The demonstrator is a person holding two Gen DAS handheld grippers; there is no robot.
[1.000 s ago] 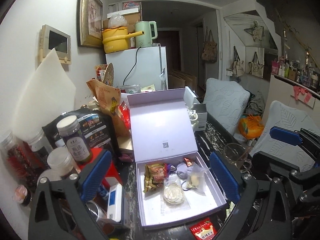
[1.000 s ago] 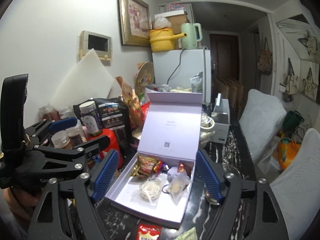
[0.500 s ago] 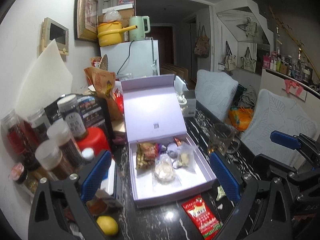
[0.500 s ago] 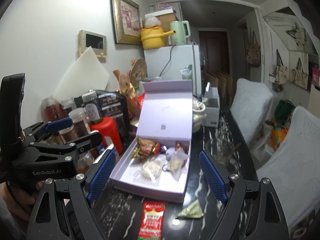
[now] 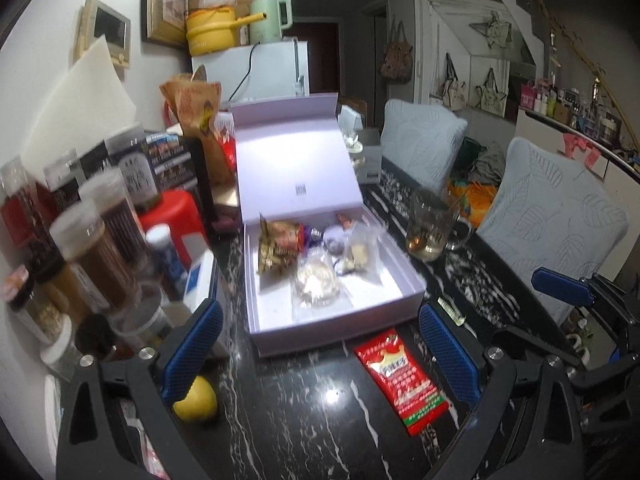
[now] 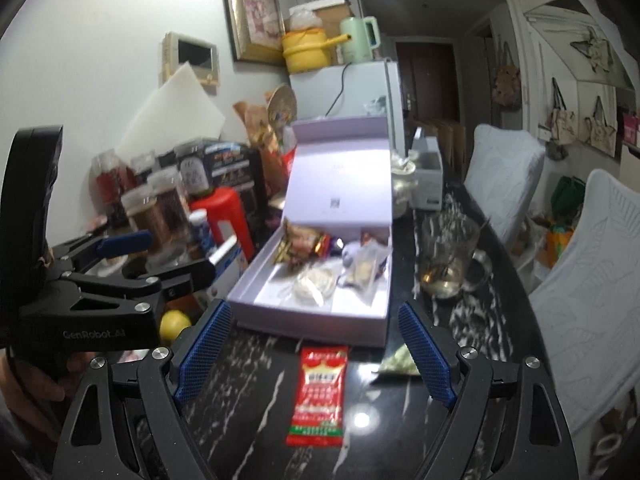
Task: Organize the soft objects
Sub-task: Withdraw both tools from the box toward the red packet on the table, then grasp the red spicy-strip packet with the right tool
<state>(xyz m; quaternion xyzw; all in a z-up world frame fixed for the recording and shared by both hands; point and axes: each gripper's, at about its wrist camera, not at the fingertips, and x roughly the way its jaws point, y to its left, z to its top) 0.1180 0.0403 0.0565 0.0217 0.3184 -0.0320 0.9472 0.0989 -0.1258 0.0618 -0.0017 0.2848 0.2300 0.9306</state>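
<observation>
An open lavender box (image 5: 340,332) (image 6: 312,326) stands on the black marble table with its lid up. Inside lie a gold-red snack pack (image 5: 280,246) (image 6: 304,244), a clear bag with a round cake (image 5: 316,284) (image 6: 314,282) and other small wrapped sweets. A red packet (image 5: 400,380) (image 6: 320,392) lies flat on the table in front of the box, and a small green packet (image 6: 398,362) lies beside it. My left gripper (image 5: 318,309) is open over the box's near edge. My right gripper (image 6: 314,308) is open above the red packet. Neither holds anything.
A glass mug (image 5: 430,224) (image 6: 448,256) stands right of the box. Several spice jars (image 5: 100,240), a red plastic stool (image 5: 172,216) and a lemon (image 5: 196,400) crowd the left. Two white-covered chairs (image 5: 552,220) line the table's right edge.
Both grippers have drawn back from the box and sunk toward the table. The red packet, the green packet and the lemon have come into view. Both stay open.
</observation>
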